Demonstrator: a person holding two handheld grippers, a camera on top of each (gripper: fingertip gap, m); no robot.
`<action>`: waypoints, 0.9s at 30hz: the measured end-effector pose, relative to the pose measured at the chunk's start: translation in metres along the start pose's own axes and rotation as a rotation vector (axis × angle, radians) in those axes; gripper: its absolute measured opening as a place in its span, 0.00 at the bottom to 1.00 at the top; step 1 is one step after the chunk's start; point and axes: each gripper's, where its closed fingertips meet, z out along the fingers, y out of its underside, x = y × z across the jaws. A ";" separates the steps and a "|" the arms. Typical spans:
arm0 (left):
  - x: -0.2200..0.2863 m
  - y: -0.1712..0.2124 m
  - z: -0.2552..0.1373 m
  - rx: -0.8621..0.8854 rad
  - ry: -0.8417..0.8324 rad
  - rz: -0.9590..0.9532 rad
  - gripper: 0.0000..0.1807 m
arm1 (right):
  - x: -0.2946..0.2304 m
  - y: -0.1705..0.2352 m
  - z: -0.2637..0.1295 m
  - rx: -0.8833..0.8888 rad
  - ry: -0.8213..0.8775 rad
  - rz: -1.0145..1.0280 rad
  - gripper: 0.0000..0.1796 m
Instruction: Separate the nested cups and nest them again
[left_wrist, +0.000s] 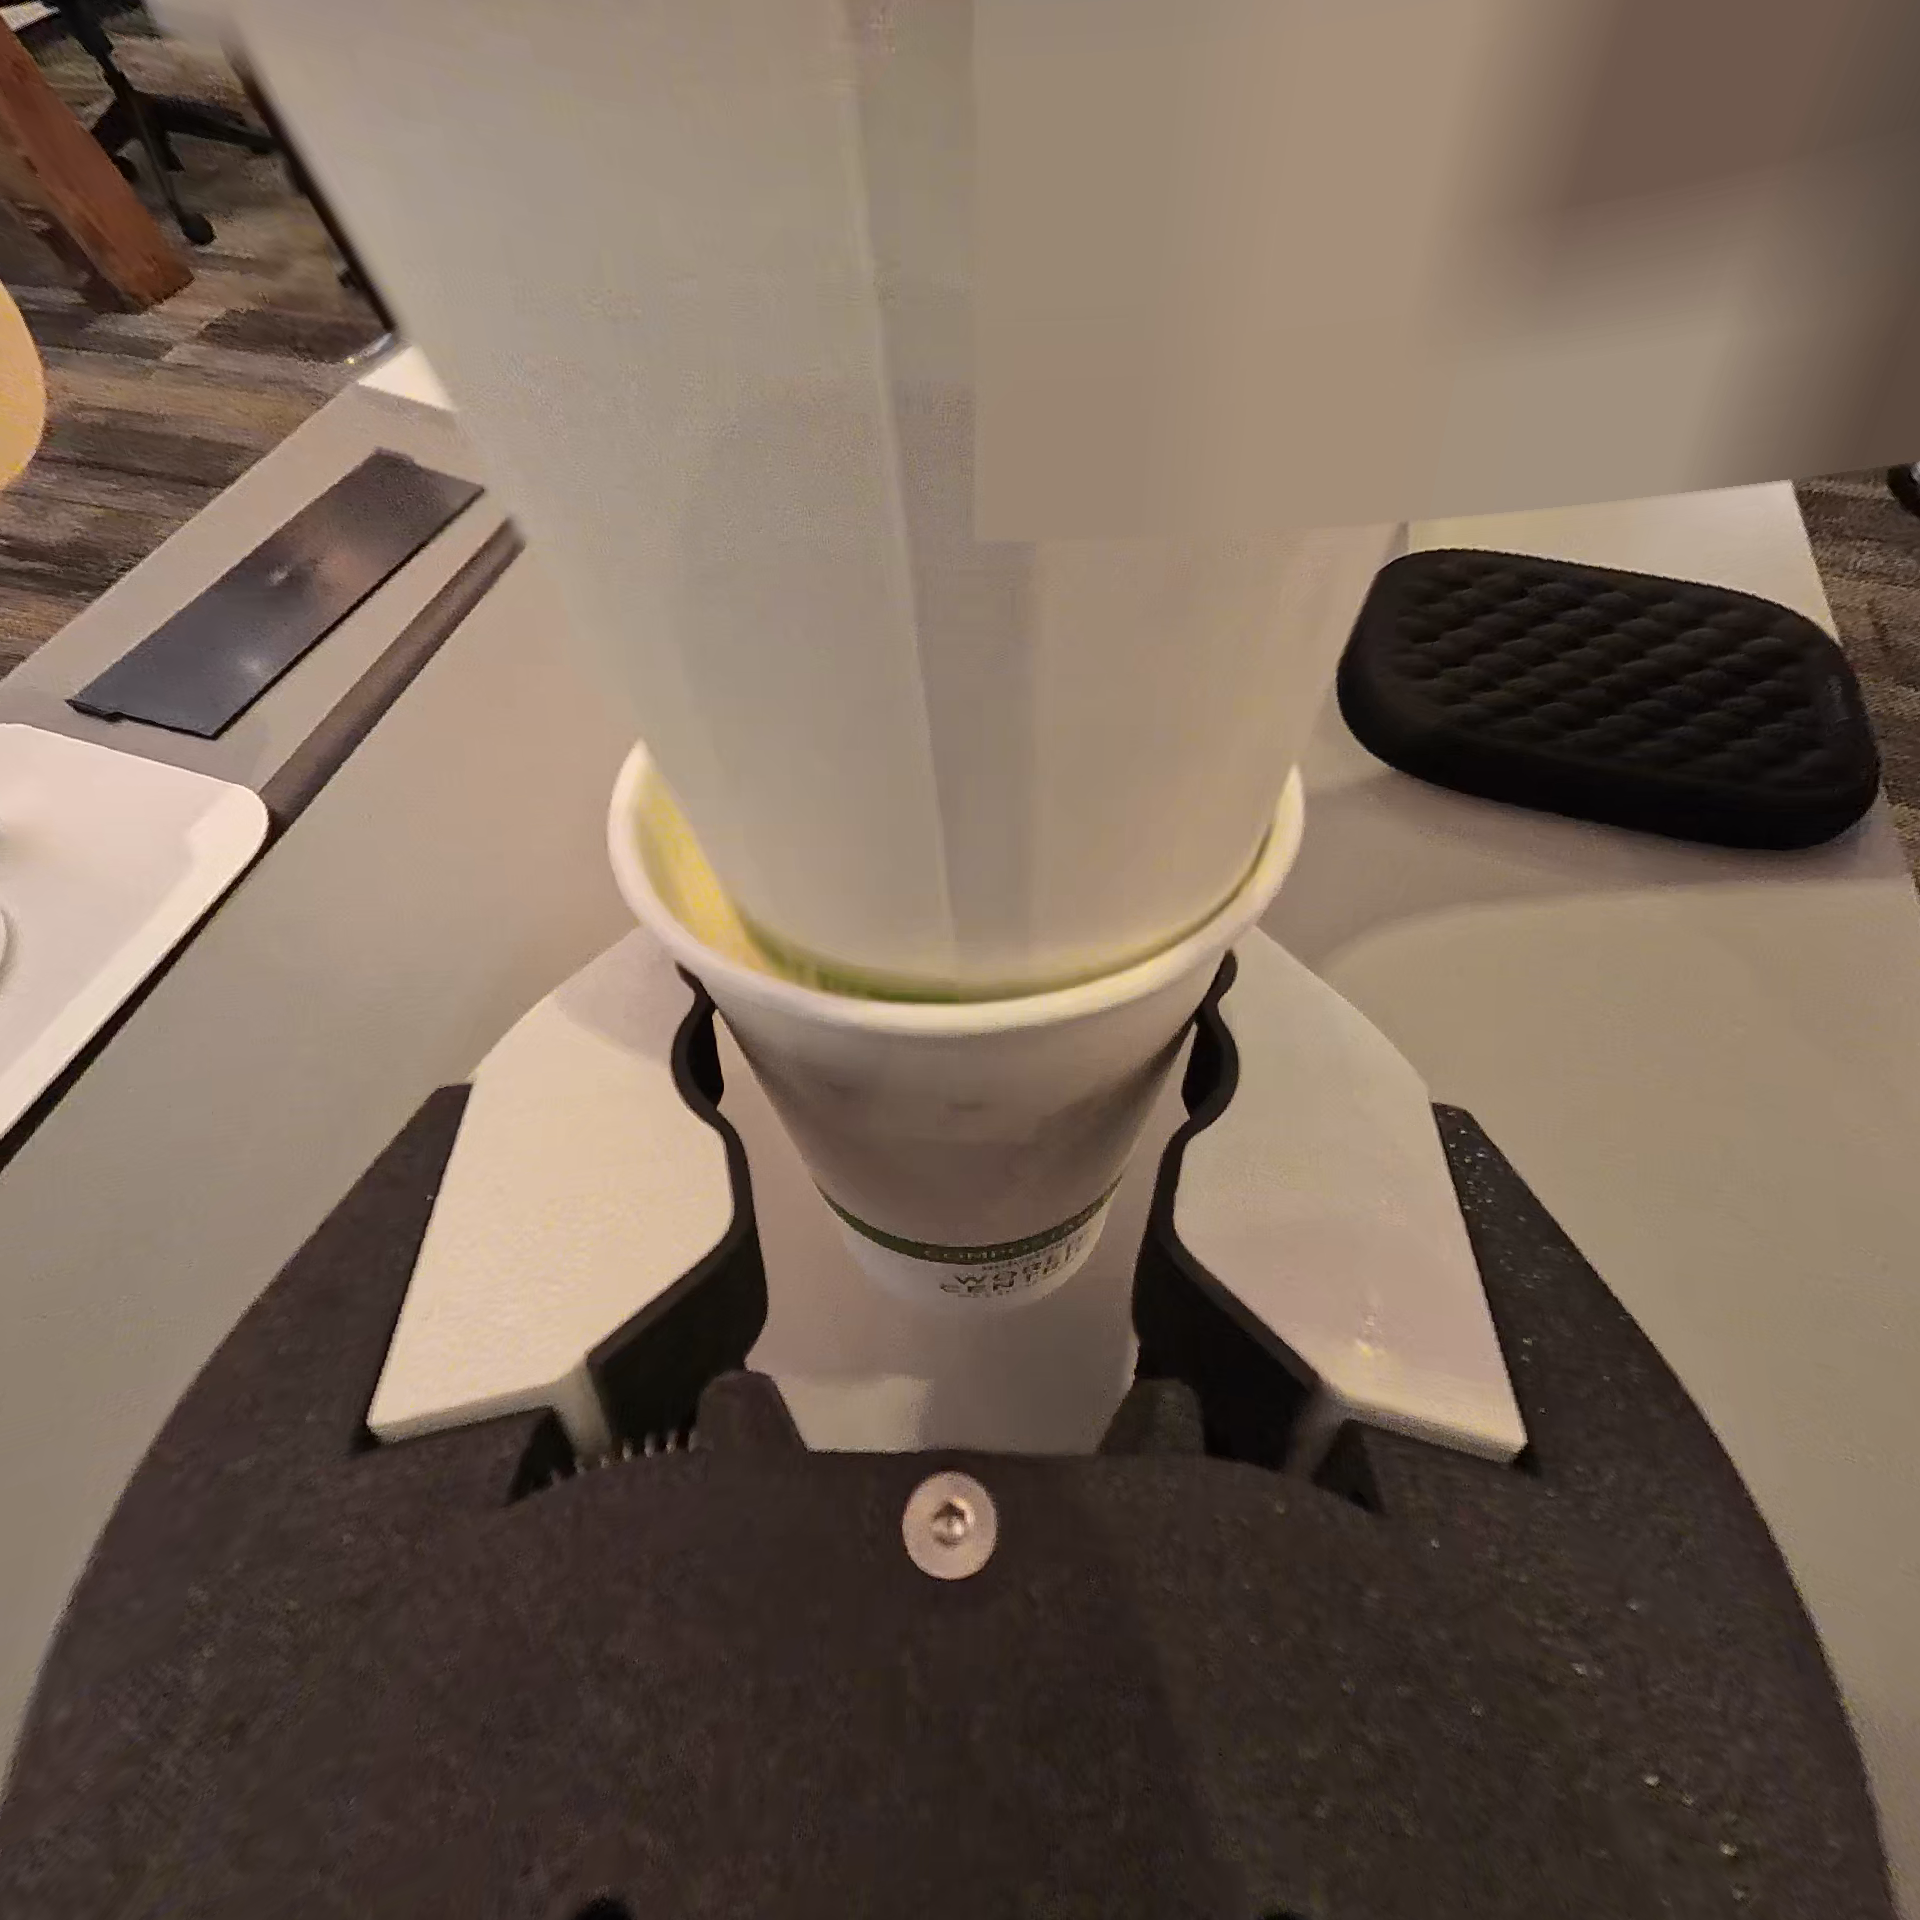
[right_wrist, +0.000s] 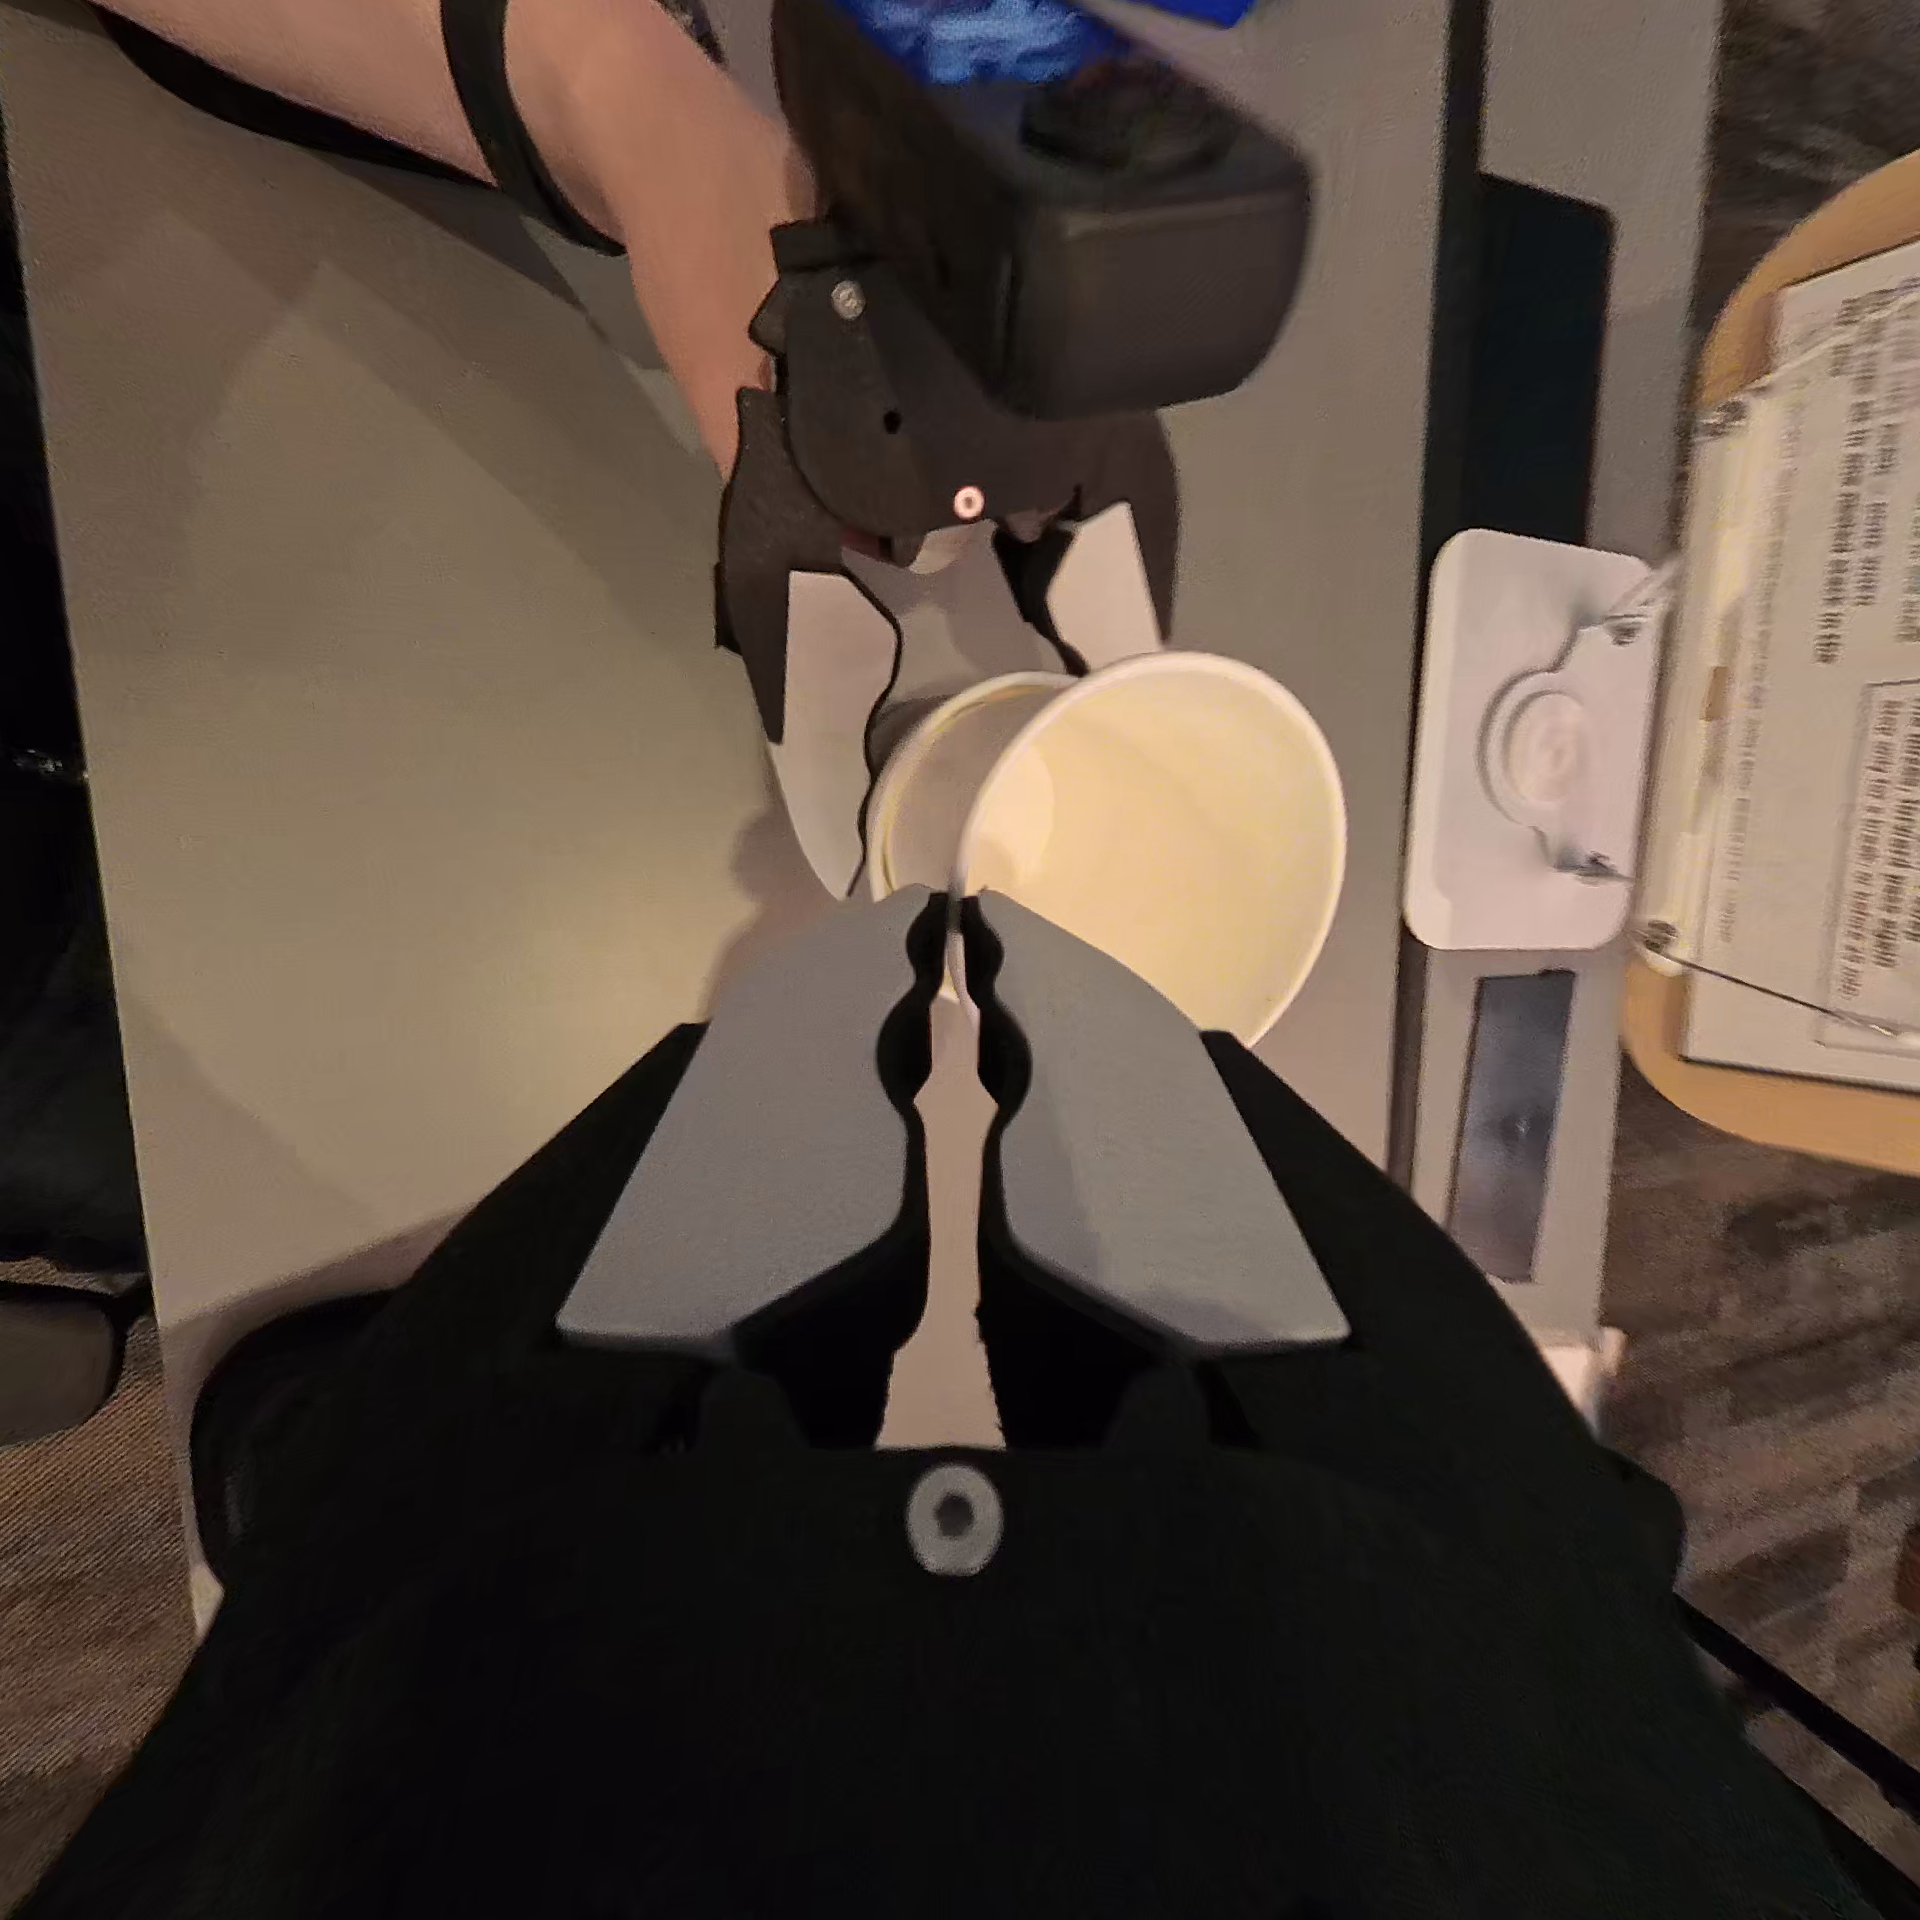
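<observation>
**Print on a cup and on papers**

In the left wrist view, the outer cup (left_wrist: 956, 1101) carries a green band with pale lettering near its base, and below that a few lines of dark print on the white wall; the letters appear upside down from this camera and are partly blurred.

In the right wrist view, printed sheets (right_wrist: 1808, 665) lie on a round wooden table (right_wrist: 1662, 1049) at the right edge. They bear dense lines of black text, one block set in a ruled box; motion blur leaves it unreadable.

No other writing shows in either view.
</observation>
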 end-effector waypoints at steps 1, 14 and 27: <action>0.000 0.001 0.000 -0.004 -0.002 0.002 0.49 | 0.004 -0.001 -0.012 0.003 0.029 0.000 0.01; -0.003 0.006 0.003 -0.023 0.000 -0.007 0.49 | 0.014 0.201 -0.232 -0.214 0.581 0.464 0.01; -0.003 0.009 0.005 -0.032 0.003 -0.013 0.49 | -0.079 0.409 -0.196 -0.329 0.577 0.903 0.01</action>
